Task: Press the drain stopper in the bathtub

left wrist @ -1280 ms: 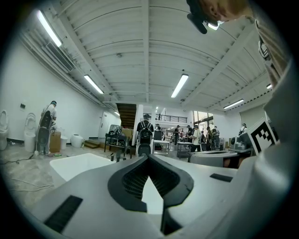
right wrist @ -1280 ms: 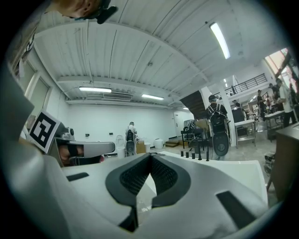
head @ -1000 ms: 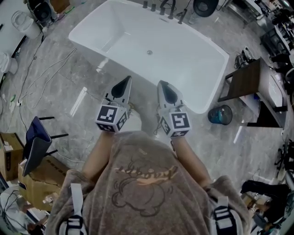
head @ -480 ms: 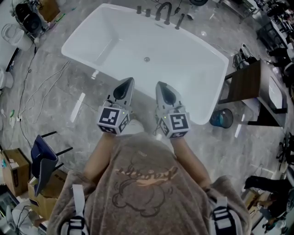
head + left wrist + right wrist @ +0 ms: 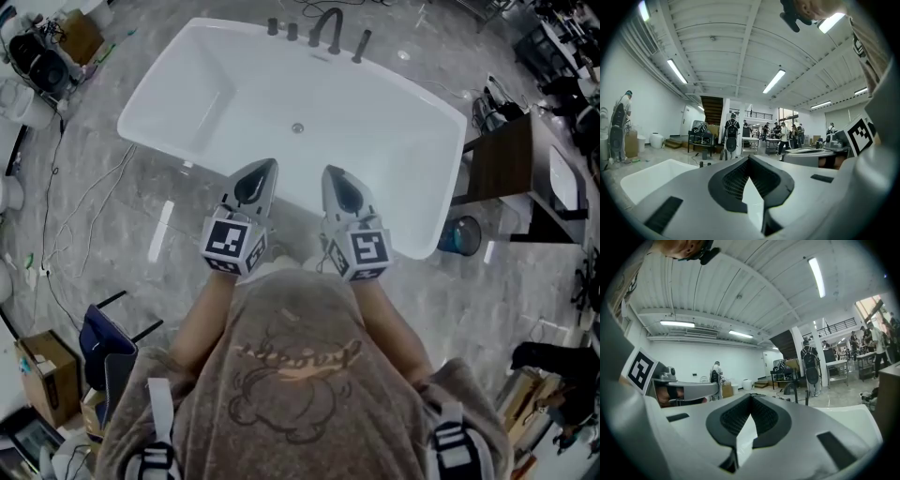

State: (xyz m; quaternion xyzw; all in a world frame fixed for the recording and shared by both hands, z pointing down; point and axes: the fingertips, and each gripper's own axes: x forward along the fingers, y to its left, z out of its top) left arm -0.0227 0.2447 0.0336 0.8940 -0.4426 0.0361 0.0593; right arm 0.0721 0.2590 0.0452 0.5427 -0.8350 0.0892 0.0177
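Observation:
The white bathtub (image 5: 394, 131) stands ahead on the grey floor, with the small round drain stopper (image 5: 297, 128) in the middle of its bottom. My left gripper (image 5: 268, 165) and right gripper (image 5: 331, 172) are held side by side over the tub's near rim, short of the stopper, both pointing at the tub. In the left gripper view the left gripper (image 5: 749, 159) has its jaws meeting at the tips with nothing held. The right gripper (image 5: 751, 397) looks the same in its own view. Neither touches the tub.
A dark faucet (image 5: 328, 23) and knobs stand at the tub's far rim. A dark side table (image 5: 497, 169) and a blue bin (image 5: 457, 234) sit to the right. At the left are floor cables (image 5: 56, 216), a chair (image 5: 103, 337) and a cardboard box (image 5: 42, 375). People stand far off.
The tub and its drain have drifted lower in the head view, closer to the gripper tips. Both grippers stay shut and side by side.

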